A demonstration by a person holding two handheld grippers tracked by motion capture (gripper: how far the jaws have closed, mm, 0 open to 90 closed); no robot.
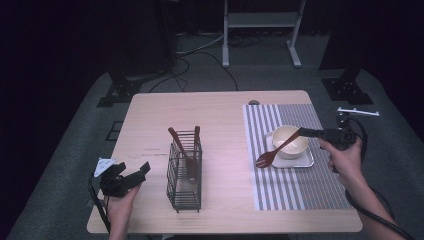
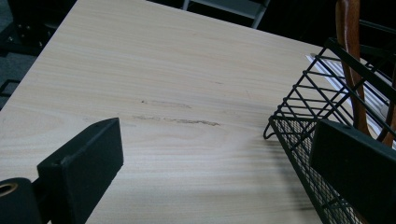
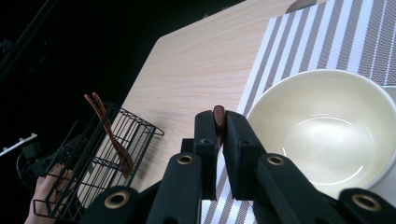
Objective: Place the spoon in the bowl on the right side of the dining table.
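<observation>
My right gripper (image 1: 303,132) is shut on the handle end of a brown wooden spoon (image 1: 279,147). The spoon slants down to the left past a cream bowl (image 1: 290,141), and its head hangs over the left edge of the small tray (image 1: 305,162). In the right gripper view the handle tip (image 3: 218,114) sticks up between the closed jaws of the right gripper (image 3: 218,123), with the empty bowl (image 3: 322,126) just beyond. My left gripper (image 1: 131,172) stands open at the table's front left, beside a black wire basket (image 1: 184,172). Nothing is between the jaws of the left gripper (image 2: 219,140).
The wire basket (image 2: 322,121) holds brown wooden utensils (image 1: 186,147) standing upright. A grey-and-white striped placemat (image 1: 290,190) lies under the tray on the right half of the wooden table (image 1: 210,115). Stands and cables are on the floor behind the table.
</observation>
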